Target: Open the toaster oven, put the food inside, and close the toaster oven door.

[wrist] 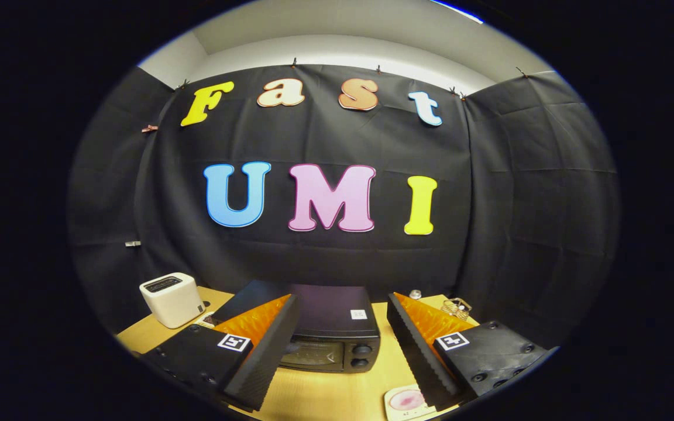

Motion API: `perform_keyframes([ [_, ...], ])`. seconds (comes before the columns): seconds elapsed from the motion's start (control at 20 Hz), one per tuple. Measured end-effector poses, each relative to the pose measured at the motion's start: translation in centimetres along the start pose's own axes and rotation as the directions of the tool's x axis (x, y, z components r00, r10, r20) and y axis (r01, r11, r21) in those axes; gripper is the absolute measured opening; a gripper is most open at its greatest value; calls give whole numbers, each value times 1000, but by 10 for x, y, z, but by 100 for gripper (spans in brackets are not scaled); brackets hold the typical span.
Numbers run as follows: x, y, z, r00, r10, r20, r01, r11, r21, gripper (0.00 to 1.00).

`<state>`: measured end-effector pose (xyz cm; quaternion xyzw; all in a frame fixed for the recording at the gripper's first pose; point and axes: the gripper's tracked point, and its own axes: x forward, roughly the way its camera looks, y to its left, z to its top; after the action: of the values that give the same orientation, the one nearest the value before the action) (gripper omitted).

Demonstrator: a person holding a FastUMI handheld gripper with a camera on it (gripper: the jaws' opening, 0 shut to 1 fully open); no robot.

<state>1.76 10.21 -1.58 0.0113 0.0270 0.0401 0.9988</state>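
Observation:
A black toaster oven (331,333) stands on the wooden table (325,394) just beyond my fingers, its glass door shut and two knobs on its right side. My gripper (343,356) is open and holds nothing; its wide gap frames the oven. A small white plate (408,402) with a pinkish piece of food on it lies on the table near the right finger (419,345), which partly covers it.
A white pop-up toaster (171,298) stands at the table's back left. A small metal knob-like item (415,294) and a wire object (457,307) sit at the back right, by the black cloth wall.

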Motion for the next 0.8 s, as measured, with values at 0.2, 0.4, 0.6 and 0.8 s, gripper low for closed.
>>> perform_keyframes([
  [0.2, 24, 43, -27, 998, 30, -59, -28, 999, 31, 99],
  [0.4, 47, 73, -68, 986, 38, -160, -26, 997, 78, 99],
  [0.6, 68, 89, -106, 971, 32, -236, -17, 998, 64, 99],
  [0.8, 86, 98, -139, 951, 16, -308, -2, 999, 48, 99],
])
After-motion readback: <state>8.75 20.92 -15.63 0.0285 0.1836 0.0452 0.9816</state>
